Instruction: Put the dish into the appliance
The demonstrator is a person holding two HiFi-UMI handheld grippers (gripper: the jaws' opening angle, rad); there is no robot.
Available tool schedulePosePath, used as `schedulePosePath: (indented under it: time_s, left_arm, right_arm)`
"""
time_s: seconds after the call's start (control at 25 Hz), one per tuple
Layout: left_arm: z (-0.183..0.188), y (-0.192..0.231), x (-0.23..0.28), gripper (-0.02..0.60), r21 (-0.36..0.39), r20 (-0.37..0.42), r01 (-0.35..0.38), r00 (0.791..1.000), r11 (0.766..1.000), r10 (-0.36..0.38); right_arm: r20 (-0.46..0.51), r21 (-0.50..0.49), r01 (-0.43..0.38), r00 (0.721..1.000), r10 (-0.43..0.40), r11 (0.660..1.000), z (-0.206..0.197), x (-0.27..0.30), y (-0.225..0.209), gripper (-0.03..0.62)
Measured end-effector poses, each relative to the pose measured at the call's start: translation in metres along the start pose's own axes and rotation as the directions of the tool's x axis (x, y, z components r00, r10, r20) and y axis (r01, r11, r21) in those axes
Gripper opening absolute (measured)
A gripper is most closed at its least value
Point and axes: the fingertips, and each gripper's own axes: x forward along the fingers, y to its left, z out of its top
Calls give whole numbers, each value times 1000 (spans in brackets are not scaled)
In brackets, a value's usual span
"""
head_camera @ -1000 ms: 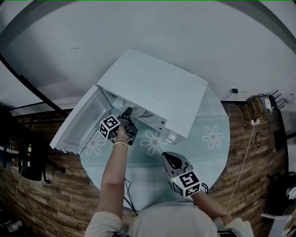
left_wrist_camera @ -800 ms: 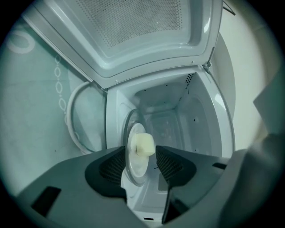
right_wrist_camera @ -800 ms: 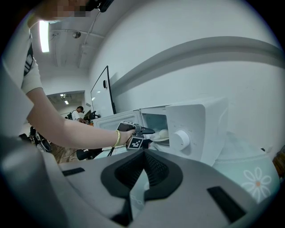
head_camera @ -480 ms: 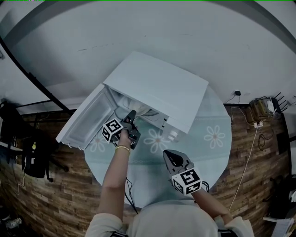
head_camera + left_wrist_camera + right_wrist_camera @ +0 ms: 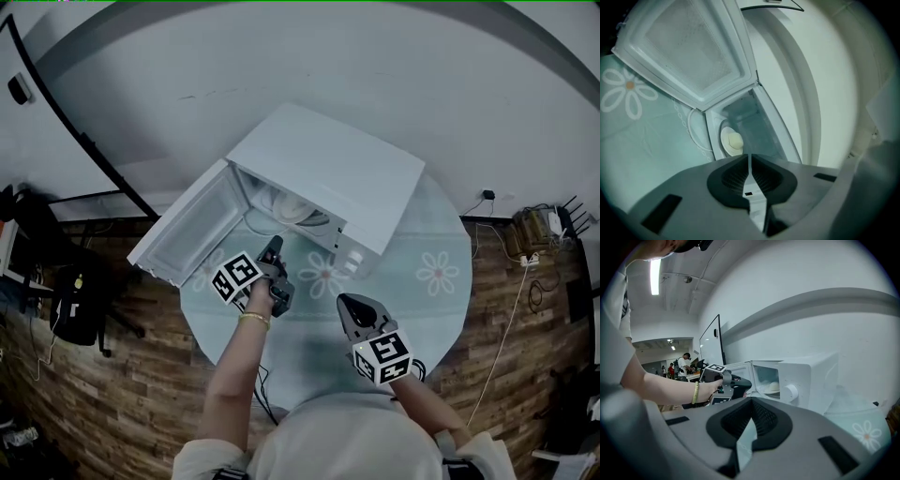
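Head view steeply down; gripper views low, sharing microwave (image 5: 328, 173)

One appliance (image 5: 328, 173) is holding one dish (image 5: 286, 208) on one worktop (image 5: 431, 314) at center frame; two grippers are hovering below: left gripper (image 5: 273, 244), jaws closing empty, and right gripper (image 5: 350, 303).

Left claw (image 5: 273, 247) closing empty, arm extended; right claw (image 5: 347, 304) shut.

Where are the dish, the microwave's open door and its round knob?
dish (image 5: 732, 140), left gripper view, on its pale centre, inside the microwave.
open door (image 5: 192, 236), head view, on its inner panel.
round knob (image 5: 790, 392), right gripper view, on its front face.
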Motion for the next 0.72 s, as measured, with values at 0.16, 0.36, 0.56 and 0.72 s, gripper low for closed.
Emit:
schedulePosePath:
  time_s: [0.16,0.36,0.56,0.72]
  left_arm:
    - [-19,-16,-29,11,66,0,12,1000,998,-12]
    - [-43,-31,-63,9,138,-6,21,1000,990,-20]
    - [-66,-41,-97,9,235,-16,5,1000,972,-1]
    - [-81,-44,-121,9,266,-5,-13,1000,964,15]
  right_arm:
    - [8,-11,-8,1000,8,1000,0,-9,5,5]
    - [11,-7,-15,1000,15,1000,-1,-21,9,5]
    - [16,9,-19,1000,19,1000,-4,-32,12,5]
    - [23,11,-20,1000,19,1000,-5,-41,15,5]
